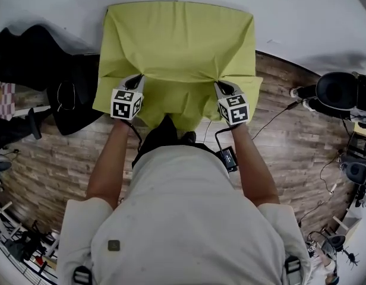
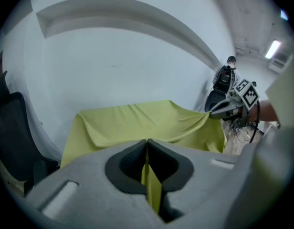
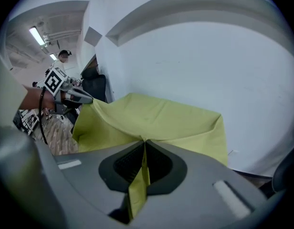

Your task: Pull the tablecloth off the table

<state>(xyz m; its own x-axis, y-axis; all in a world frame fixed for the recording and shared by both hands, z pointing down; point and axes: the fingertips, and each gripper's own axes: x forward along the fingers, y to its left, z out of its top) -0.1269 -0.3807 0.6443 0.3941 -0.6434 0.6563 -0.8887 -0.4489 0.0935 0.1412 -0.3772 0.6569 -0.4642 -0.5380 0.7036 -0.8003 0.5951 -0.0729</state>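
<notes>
Left gripper (image 1: pixel 136 79) is pinching the tablecloth (image 1: pixel 177 40) at its near edge; right gripper (image 1: pixel 222 86) is too. Creases are running between them

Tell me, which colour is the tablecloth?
The tablecloth is plain yellow-green, with no pattern. The head view shows it best.

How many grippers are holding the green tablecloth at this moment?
2. The left gripper is shut on the near edge of the tablecloth, at its left side; the right gripper is shut on the same edge, at its right side.

A yellow-green tablecloth (image 1: pixel 180 40) covers the whole table.
</notes>
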